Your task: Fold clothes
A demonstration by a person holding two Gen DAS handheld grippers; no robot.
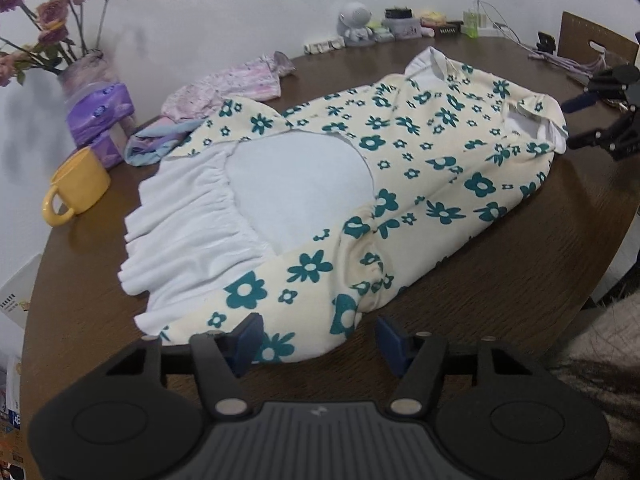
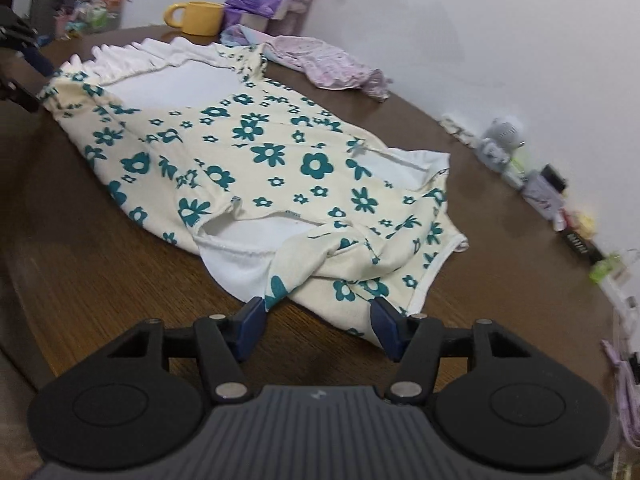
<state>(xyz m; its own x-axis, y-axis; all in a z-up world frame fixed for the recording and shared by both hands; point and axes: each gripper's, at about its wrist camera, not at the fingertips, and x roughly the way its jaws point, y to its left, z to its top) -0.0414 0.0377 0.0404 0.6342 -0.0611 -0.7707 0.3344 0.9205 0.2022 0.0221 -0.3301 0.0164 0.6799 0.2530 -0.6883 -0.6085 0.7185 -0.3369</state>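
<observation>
Round wooden table (image 1: 500,280), white wall (image 1: 240,0), floral garment (image 1: 400,140) spread

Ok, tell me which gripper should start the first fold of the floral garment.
Either, probably both together. The left gripper sits open at the ruffled-collar end of the floral garment; the right gripper sits open at the opposite end. Neither holds cloth yet, so each could pinch its own edge.

garment (image 1: 400,152) on table (image 1: 500,280), mug (image 1: 80,188) beside

Small clutter (image 2: 540,188) along the wall is blurred beyond telling.
</observation>
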